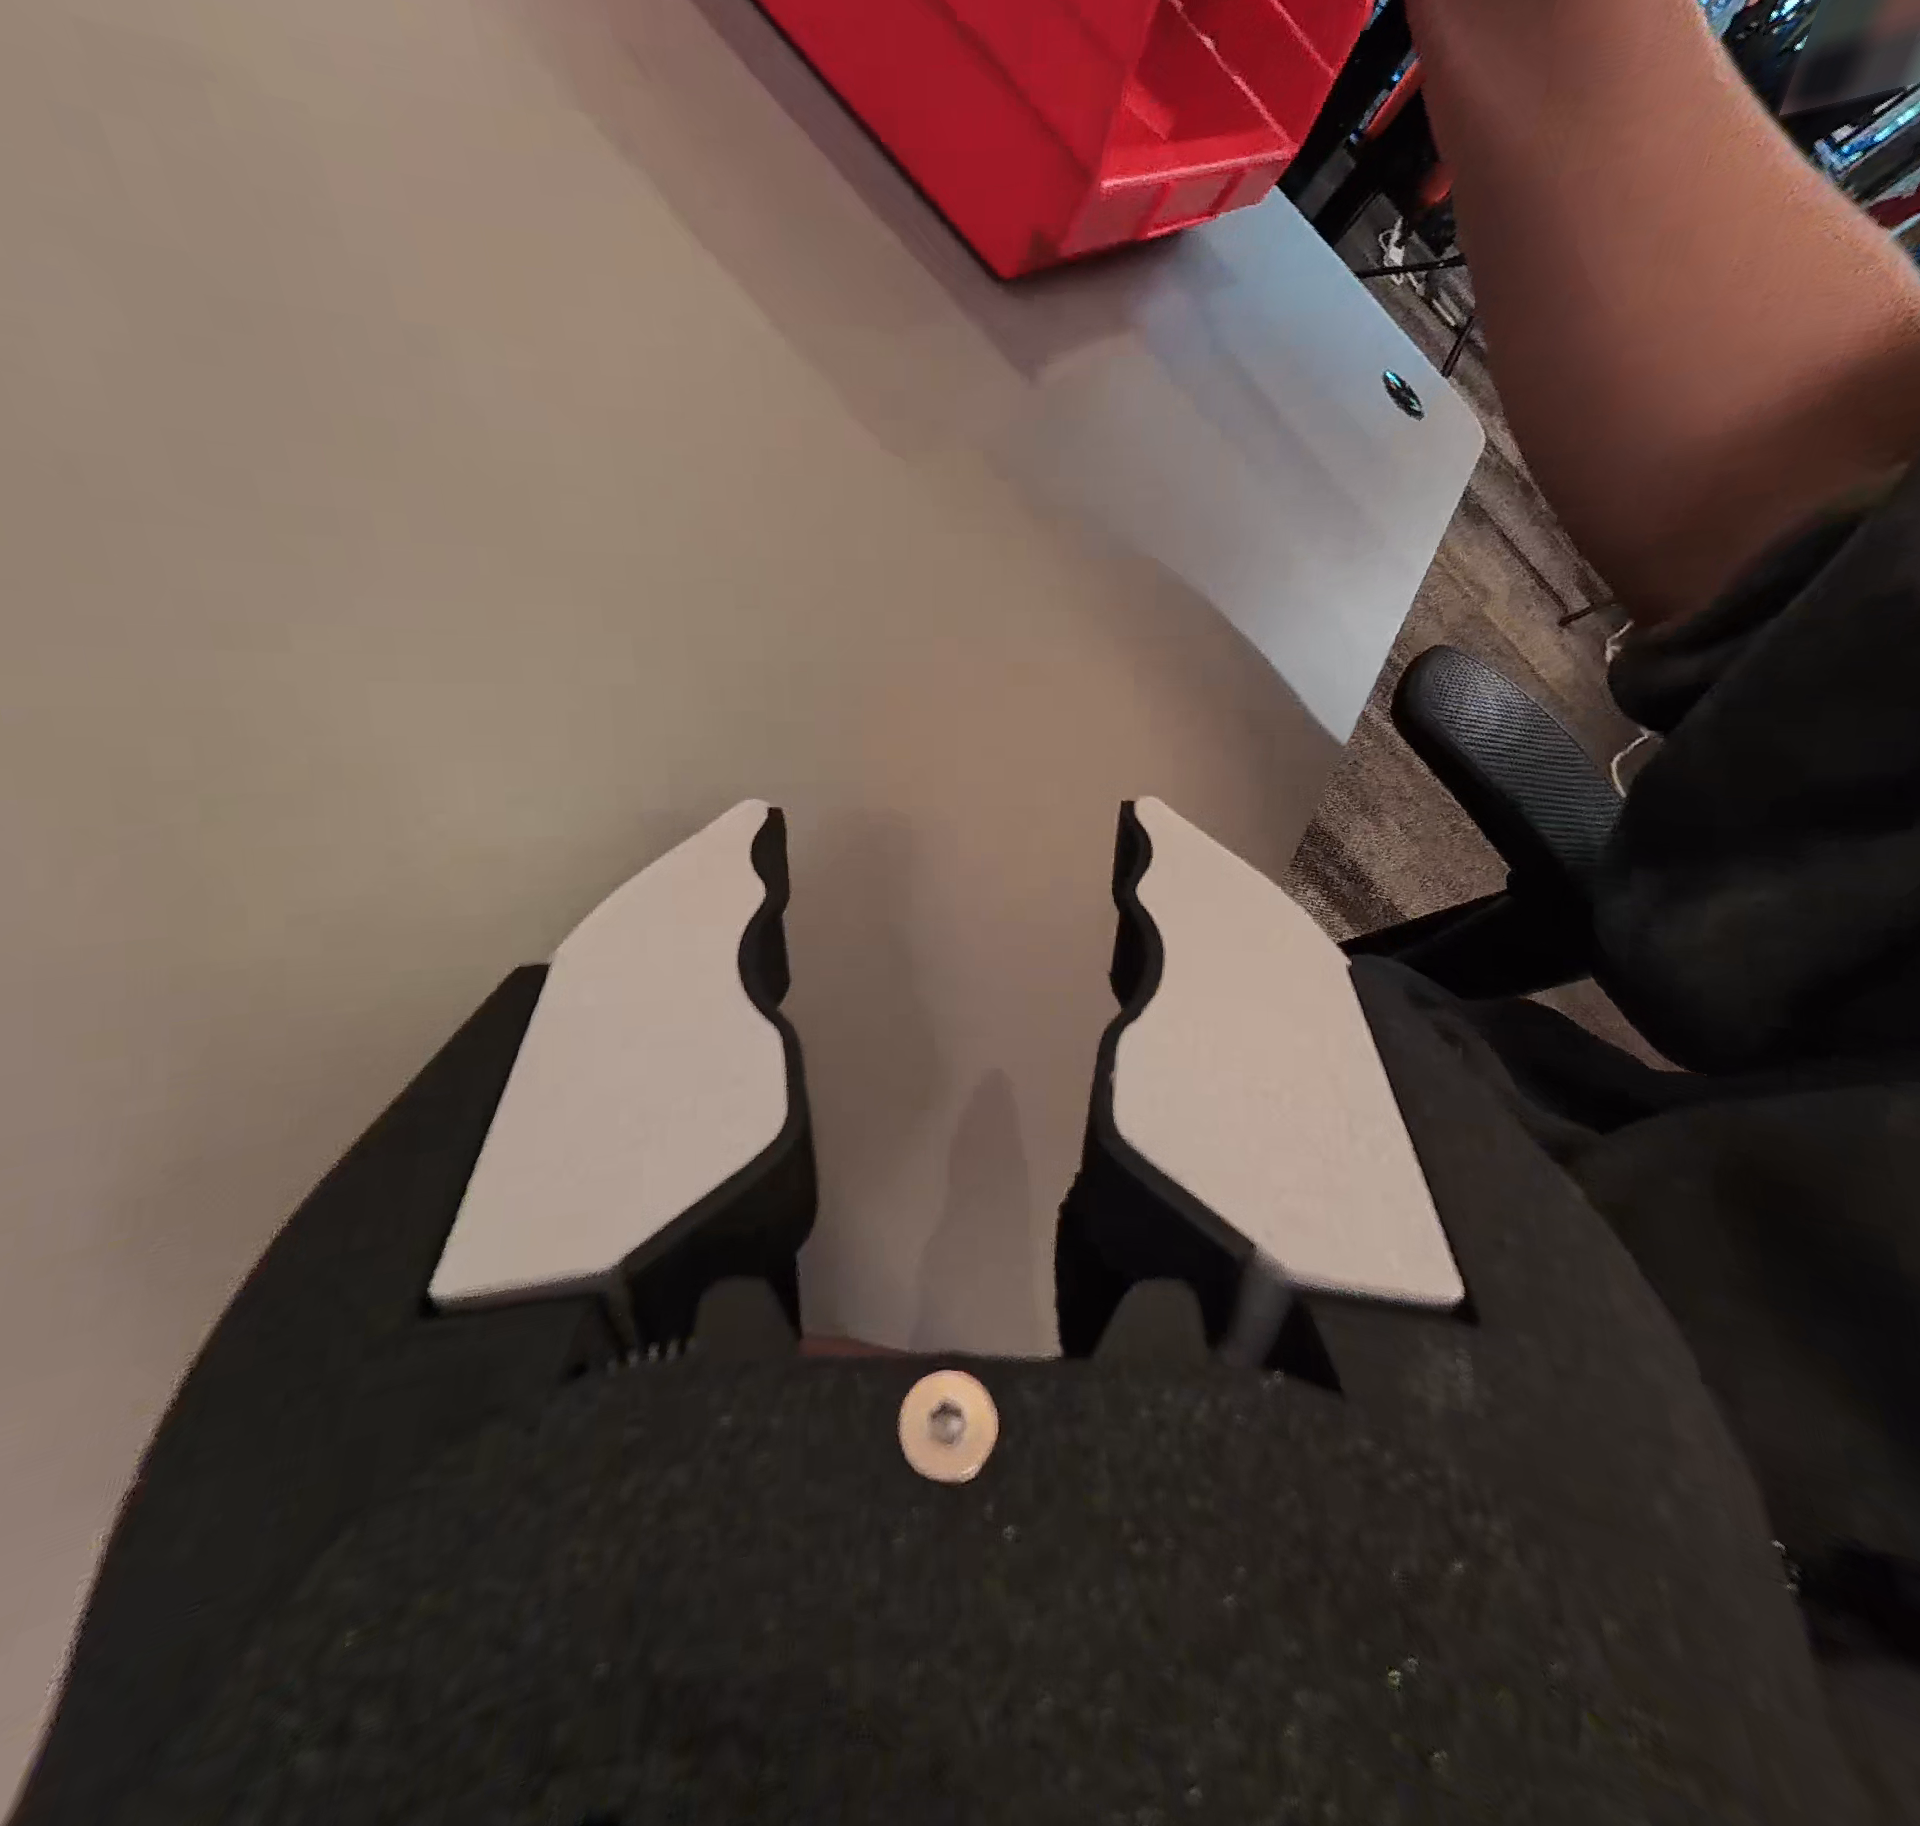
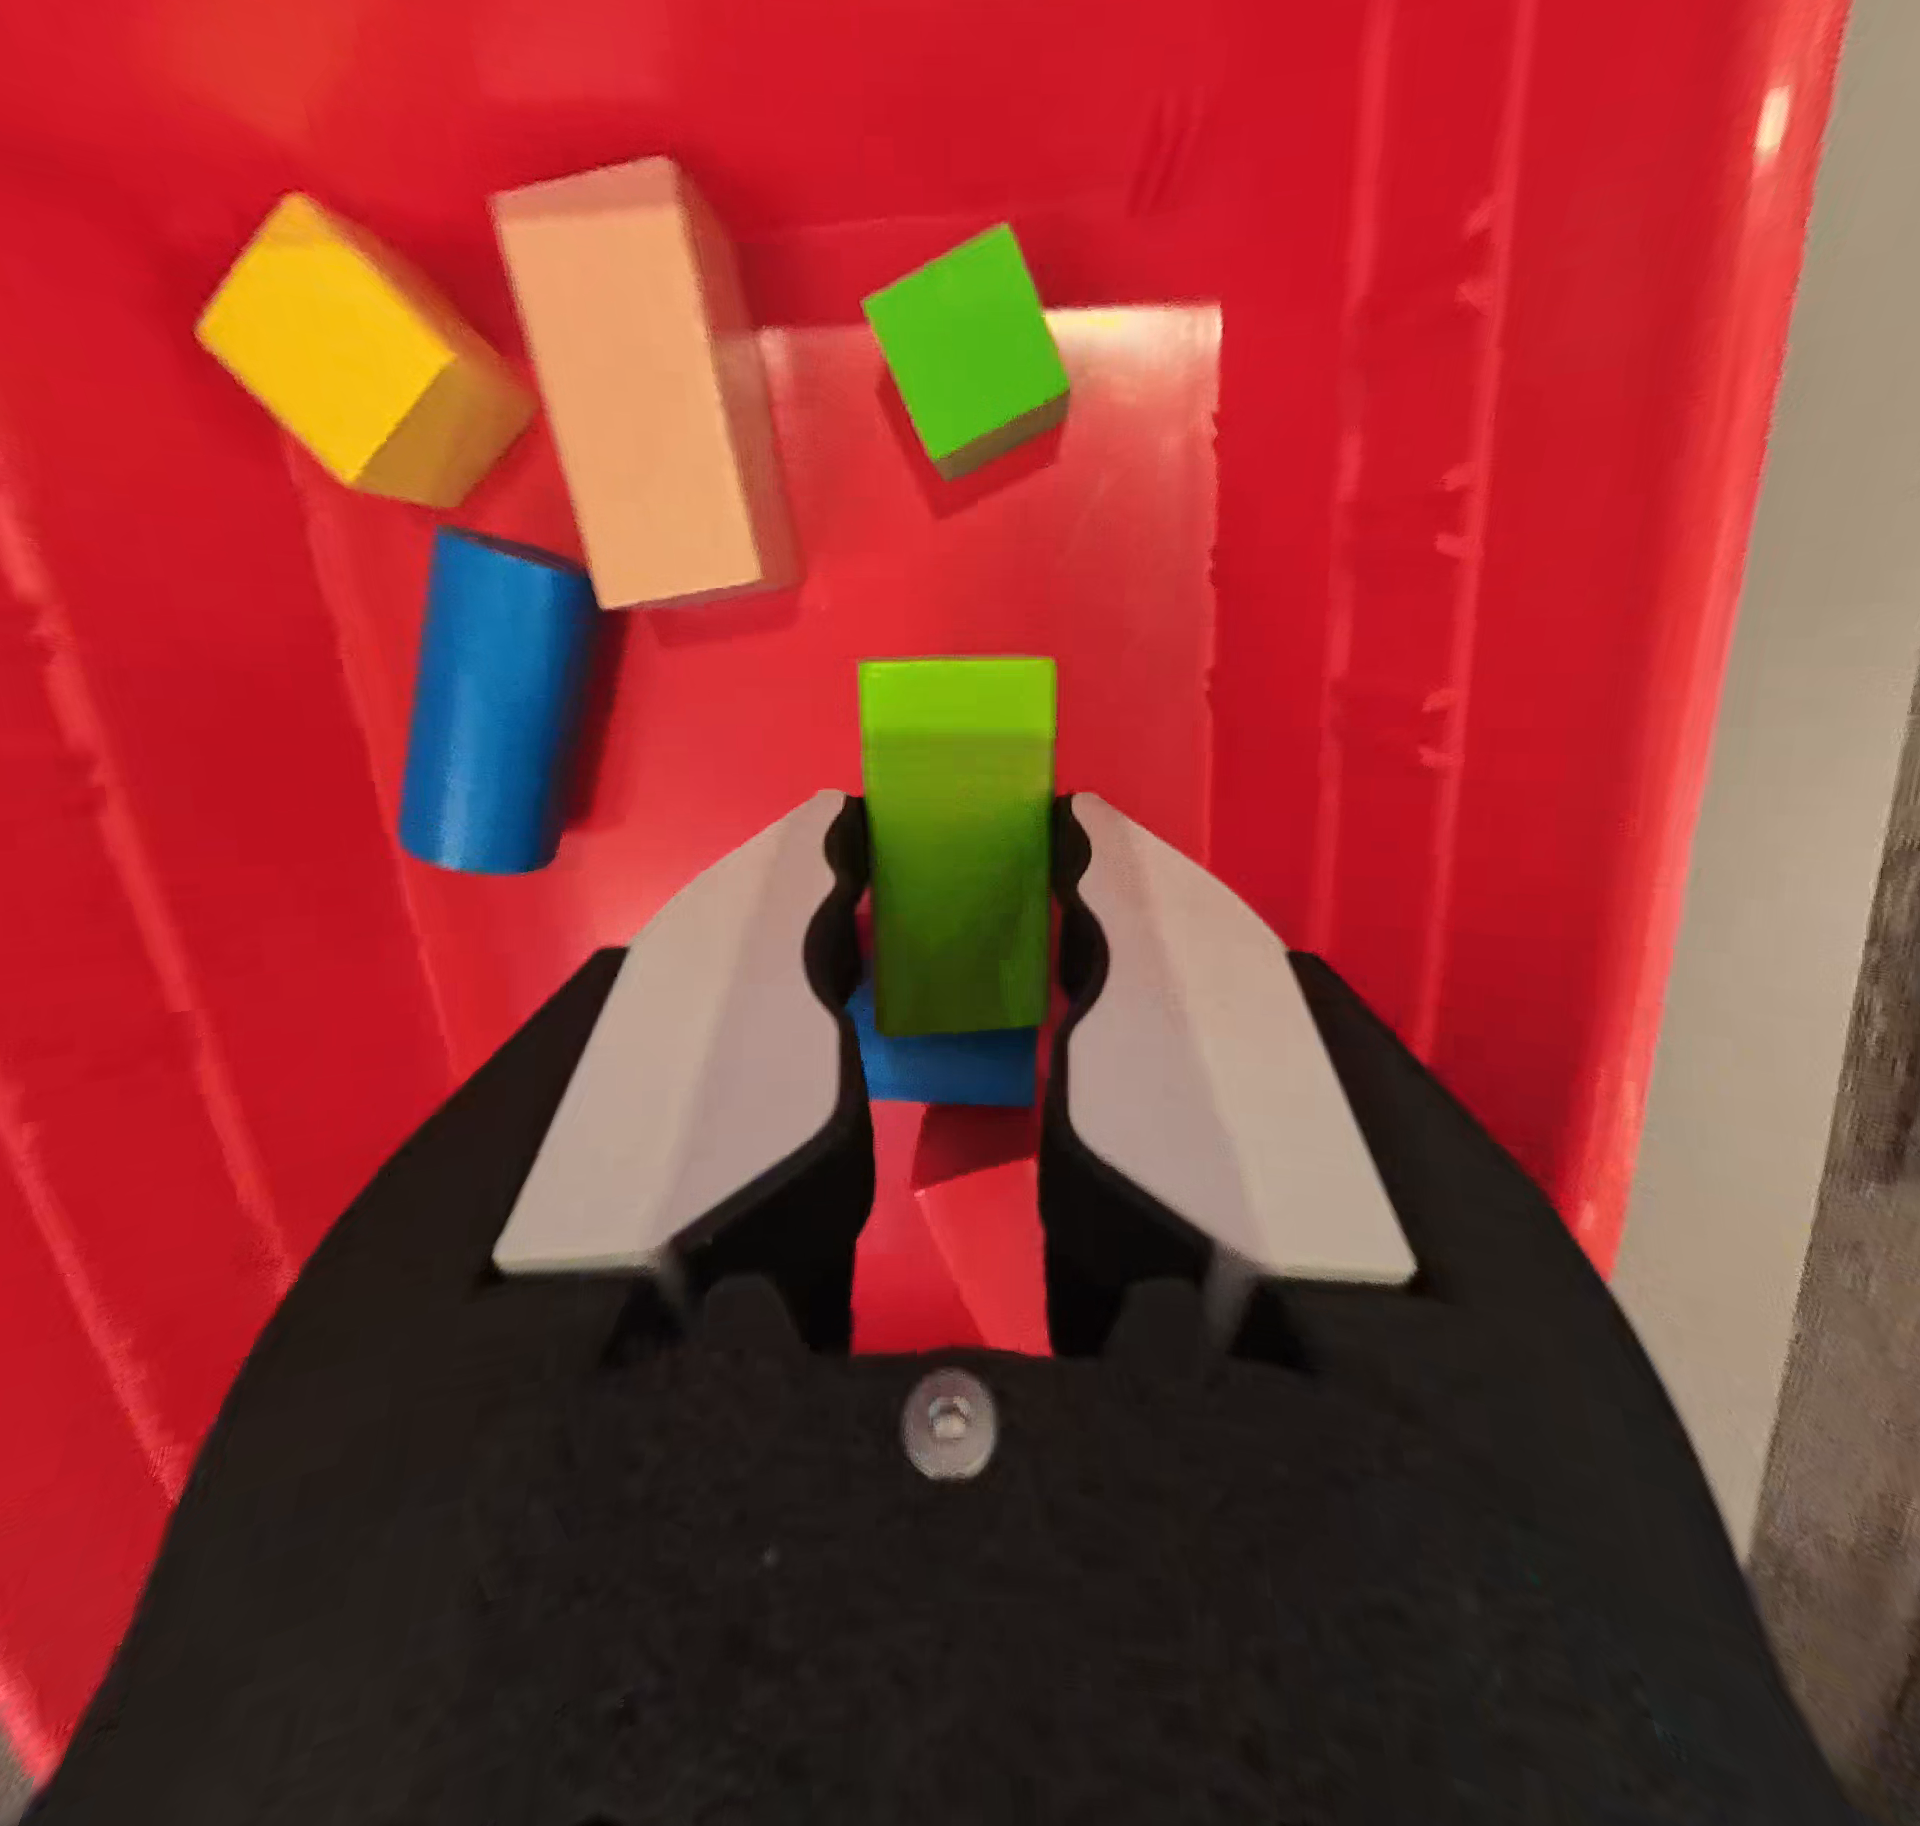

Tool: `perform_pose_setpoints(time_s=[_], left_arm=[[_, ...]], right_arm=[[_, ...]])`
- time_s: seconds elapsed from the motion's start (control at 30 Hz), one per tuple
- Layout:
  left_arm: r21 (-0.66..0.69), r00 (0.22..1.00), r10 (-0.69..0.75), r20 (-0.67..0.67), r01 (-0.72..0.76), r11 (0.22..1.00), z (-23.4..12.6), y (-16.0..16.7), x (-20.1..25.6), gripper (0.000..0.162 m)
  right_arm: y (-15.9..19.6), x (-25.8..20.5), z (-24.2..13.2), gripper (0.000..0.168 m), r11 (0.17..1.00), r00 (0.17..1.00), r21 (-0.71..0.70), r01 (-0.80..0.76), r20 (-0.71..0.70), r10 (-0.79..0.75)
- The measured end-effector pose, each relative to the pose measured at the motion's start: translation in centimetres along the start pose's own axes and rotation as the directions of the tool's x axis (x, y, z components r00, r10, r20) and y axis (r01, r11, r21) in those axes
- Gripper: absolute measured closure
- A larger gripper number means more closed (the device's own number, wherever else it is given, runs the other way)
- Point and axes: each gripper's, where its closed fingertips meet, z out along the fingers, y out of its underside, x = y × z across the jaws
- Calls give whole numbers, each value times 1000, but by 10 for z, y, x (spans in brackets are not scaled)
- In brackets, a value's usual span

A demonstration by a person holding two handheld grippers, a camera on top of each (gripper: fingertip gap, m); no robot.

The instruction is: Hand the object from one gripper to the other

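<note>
- Block status: the green block [image 2: 956,841] sits clamped lengthwise between the jaws of the right gripper [image 2: 956,810], inside the red bin [image 2: 1351,114] above its floor.
- Left gripper [image 1: 951,820] hovers over the table [image 1: 416,426], jaws apart and empty.
- Handling estimate: rigid, light, smooth painted faces; slip is possible.
- Recommended hold: the protruding free end, across flat opposing faces.

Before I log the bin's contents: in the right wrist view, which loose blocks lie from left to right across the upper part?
yellow block → blue cylinder → tan block → green cube. The long green block in the right gripper is left out.
</note>
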Motion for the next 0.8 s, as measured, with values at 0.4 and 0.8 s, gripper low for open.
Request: perform_pose_setpoints(time_s=[0.4, 0.8], left_arm=[[4, 998, -57, -39, 57, 998, -8, -3, -2, 102], [24, 999, 5, 36, -6, 1000, -14, -7, -11, 98]], right_arm=[[-1, 21, 20, 133, 985, 971, 7, -175, -162, 174], [-29, -15, -124, 90, 818, 1000, 575, 25, -8, -25]])
